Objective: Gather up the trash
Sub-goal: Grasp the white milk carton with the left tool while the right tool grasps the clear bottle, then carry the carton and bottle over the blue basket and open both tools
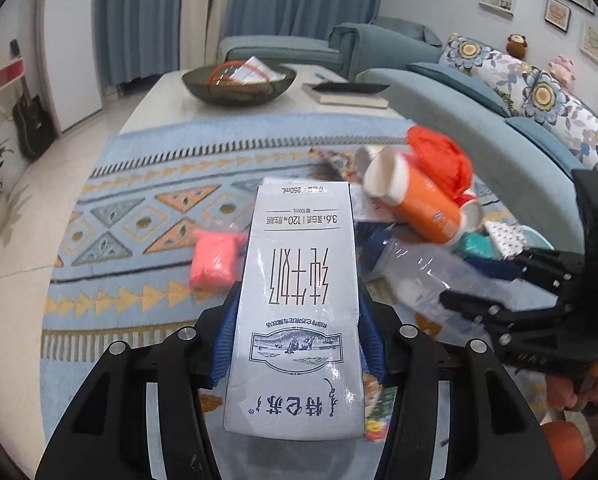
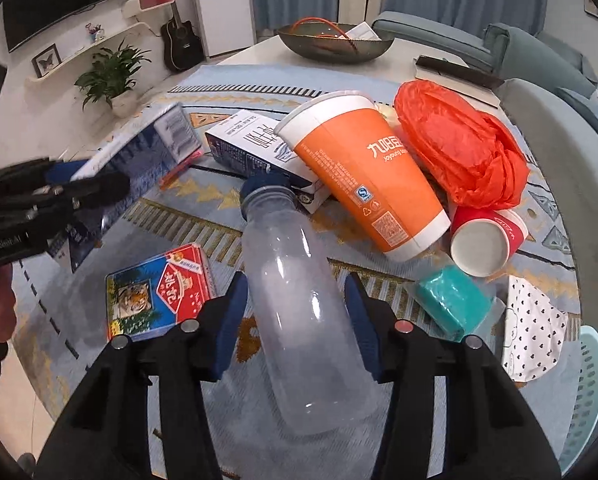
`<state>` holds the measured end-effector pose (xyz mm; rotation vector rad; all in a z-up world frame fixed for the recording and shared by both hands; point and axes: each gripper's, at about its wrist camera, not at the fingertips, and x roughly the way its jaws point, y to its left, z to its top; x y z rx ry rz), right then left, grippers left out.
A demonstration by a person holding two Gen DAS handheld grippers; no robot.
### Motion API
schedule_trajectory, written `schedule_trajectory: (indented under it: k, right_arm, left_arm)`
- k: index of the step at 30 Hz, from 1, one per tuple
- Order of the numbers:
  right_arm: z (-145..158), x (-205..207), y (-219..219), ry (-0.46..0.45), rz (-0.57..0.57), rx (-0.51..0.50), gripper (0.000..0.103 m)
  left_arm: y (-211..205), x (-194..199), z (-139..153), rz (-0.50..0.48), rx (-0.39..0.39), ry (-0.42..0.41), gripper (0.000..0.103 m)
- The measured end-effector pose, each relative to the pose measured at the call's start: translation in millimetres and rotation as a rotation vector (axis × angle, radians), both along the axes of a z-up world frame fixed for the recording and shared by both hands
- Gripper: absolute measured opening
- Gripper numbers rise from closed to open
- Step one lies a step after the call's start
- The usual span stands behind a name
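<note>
My left gripper [image 1: 297, 320] is shut on a white milk carton [image 1: 299, 280], held upright above the patterned rug; the blue pads press on both its sides. The right wrist view shows that carton [image 2: 147, 148] in the left gripper [image 2: 99, 188] at the left edge. My right gripper [image 2: 295, 292] is shut on a clear plastic bottle [image 2: 299, 312] with a blue cap, gripped around its body. The right gripper [image 1: 463, 284] with the bottle [image 1: 419, 276] also shows in the left wrist view. Other trash on the rug: an orange paper cup [image 2: 363, 176], an orange plastic bag [image 2: 459, 148], a red cup [image 2: 487, 240].
A second milk carton [image 2: 255, 152], a red tiger-print box [image 2: 159, 296], a teal packet [image 2: 451, 304], dotted paper [image 2: 535, 340] and a pink packet [image 1: 215, 260] lie on the rug. A pale basket [image 2: 591, 380] stands at the right. Behind are a bowl [image 1: 239, 84] on a table and a sofa [image 1: 479, 120].
</note>
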<state>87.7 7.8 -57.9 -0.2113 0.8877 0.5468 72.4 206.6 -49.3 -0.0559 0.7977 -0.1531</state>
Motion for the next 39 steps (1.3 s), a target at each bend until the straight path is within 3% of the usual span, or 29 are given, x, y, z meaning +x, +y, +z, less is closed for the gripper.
schedule_trajectory:
  k: [8, 12, 22, 31, 34, 39]
  right_arm:
    - [-8.1, 1.2, 5.6, 0.056, 0.007, -0.031, 0.046]
    - [-4.9, 5.3, -9.7, 0.15, -0.002, 0.076, 0.044]
    - [61.4, -36.3, -81.3, 0.001, -0.064, 0.159, 0.043]
    - [105.8, -58.1, -212.4, -0.154, -0.333, 0.224, 0.043]
    - [104.8, -62.2, -262.6, -0.177, -0.454, 0.241, 0.043]
    - [78.0, -59.2, -338.3, -0.125, -0.644, 0.297, 0.043]
  left_arm:
    - [-26.0, -6.2, 20.1, -0.036, -0.003, -0.028, 0.05]
    - [-34.3, -9.6, 27.8, -0.049, 0.015, -0.029, 0.05]
    - [-83.7, -20.2, 90.8, -0.118, 0.017, -0.134, 0.05]
    - [-191.0, -8.7, 115.8, -0.277, -0.004, -0.175, 0.05]
    - [-234.6, -1.0, 112.6, -0.338, -0.013, -0.17, 0.05]
    - [-306.9, 11.6, 90.7, -0.43, -0.014, -0.129, 0.05]
